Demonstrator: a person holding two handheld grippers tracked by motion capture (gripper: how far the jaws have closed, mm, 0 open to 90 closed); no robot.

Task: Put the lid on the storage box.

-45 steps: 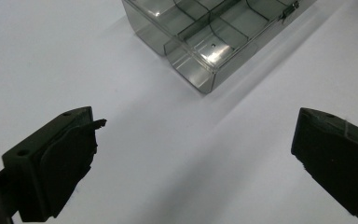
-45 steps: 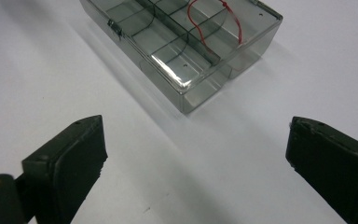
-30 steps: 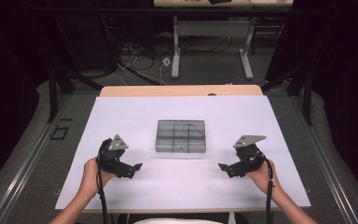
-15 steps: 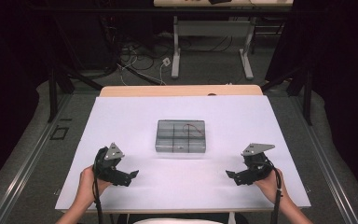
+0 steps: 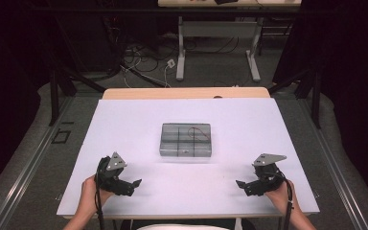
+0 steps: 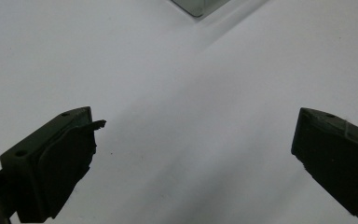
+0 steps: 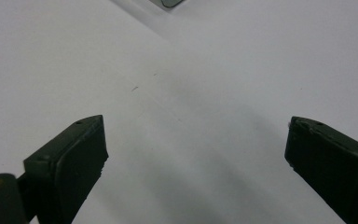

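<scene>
A clear plastic compartment box sits at the middle of the white table, with a thin red wire in its far right cells. Its corner peeks in at the top of the left gripper view and the right gripper view. My left gripper rests low near the front left edge, held by a hand, jaws wide apart with bare table between them. My right gripper mirrors it at the front right, also open and empty.
The table's wooden far edge borders a floor with cables and the metal legs of another desk. Dark curtains stand on both sides.
Both grippers have drawn back from beside the box toward the front edge of the table and lowered onto it. The box has not moved.
</scene>
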